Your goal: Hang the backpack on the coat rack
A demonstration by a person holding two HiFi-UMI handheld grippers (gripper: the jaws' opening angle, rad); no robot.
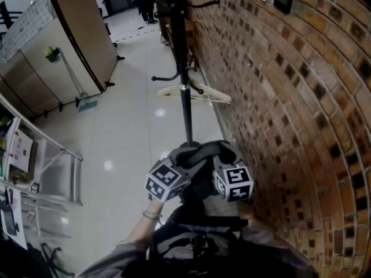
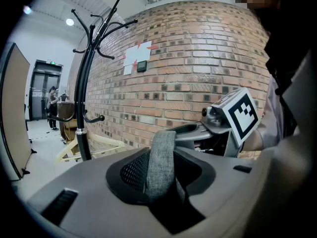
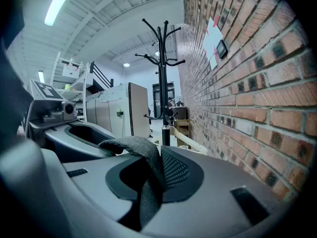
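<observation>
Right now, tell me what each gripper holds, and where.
The left gripper and the right gripper each clamp the grey strap of the backpack.

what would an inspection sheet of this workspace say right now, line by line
surface: pale glossy tiled floor, bare around the rack
job's things: black metal coat rack with curved hooks upright, nothing hung on it; dark backpack held low in front of the person by its grey woven strap
clutter: pale wooden frame by the rack's pole; white metal shelving at left
grippers: left tool and right tool both closed on the strap, side by side
cables: nothing seen
surroundings: red brick wall right of the rack; beige cabinet across the floor
</observation>
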